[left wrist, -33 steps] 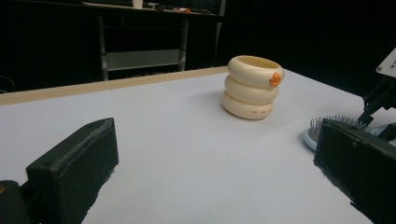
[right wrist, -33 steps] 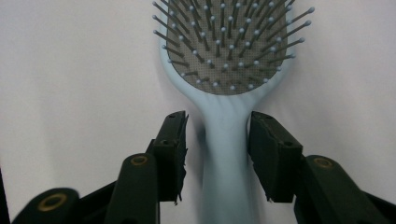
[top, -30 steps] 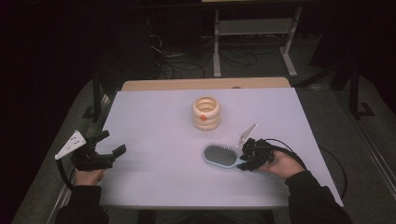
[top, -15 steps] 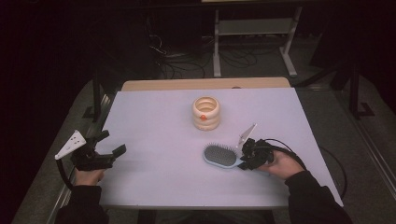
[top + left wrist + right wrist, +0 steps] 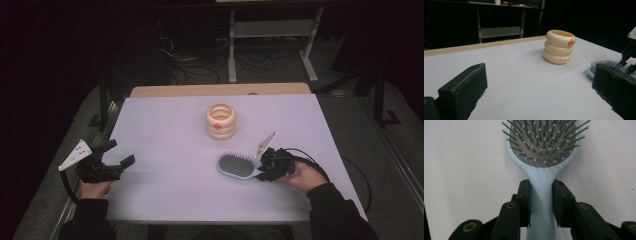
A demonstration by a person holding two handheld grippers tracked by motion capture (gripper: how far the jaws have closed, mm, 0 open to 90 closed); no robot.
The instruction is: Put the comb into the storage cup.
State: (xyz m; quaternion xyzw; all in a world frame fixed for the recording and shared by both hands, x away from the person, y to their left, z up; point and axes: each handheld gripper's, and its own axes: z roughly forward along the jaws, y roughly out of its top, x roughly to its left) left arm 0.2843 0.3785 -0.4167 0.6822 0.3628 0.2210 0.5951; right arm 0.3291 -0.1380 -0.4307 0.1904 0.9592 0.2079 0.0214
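Right gripper view: hairbrush [image 5: 541,152] handle is pinched by right gripper [image 5: 541,202]; bristle-heavy head could possibly swing if lifted.

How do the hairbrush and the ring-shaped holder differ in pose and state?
The hairbrush lies flat, bristles up; the cream ringed holder stands upright. The hairbrush is pale blue with grey bristles; the holder is cream with an orange spot. The right gripper clamps the hairbrush's handle; the holder stands free. Both rest on the white table.
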